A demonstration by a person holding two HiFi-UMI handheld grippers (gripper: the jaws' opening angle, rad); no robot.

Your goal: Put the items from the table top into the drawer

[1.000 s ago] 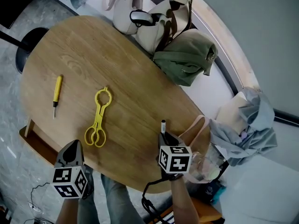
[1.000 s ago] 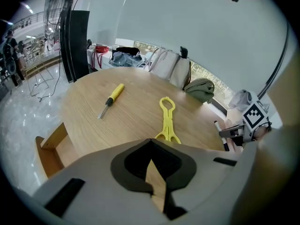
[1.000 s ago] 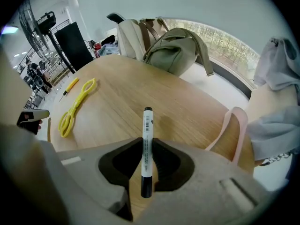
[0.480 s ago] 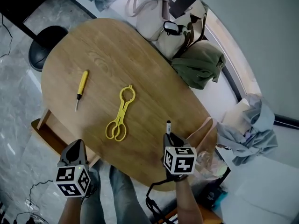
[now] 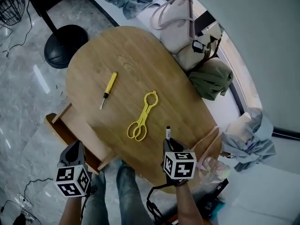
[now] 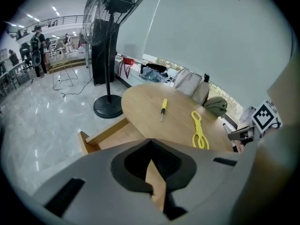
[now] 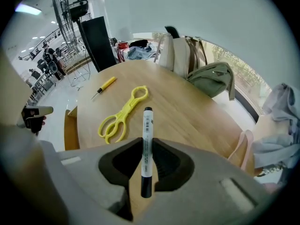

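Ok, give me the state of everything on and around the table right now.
drawer: pulled open.
marker: clamped in the right gripper.
yellow tongs: lying flat on the table, arms closed.
yellow screwdriver: lying flat on the table.
left gripper: shut, empty.
right gripper: shut on the marker.

Bright, even light falls on the wooden table [image 5: 126, 60], and the shadows on it are faint and soft. The polished floor [image 5: 28, 102] shows white glare streaks, and ceiling lights [image 6: 32, 17] glow in the hall. The head view is sharp but bends at its edges. Both gripper views bulge like a fisheye, with black corners. The left gripper [image 6: 151, 142] and right gripper [image 7: 146, 144] look soft close to the lens.
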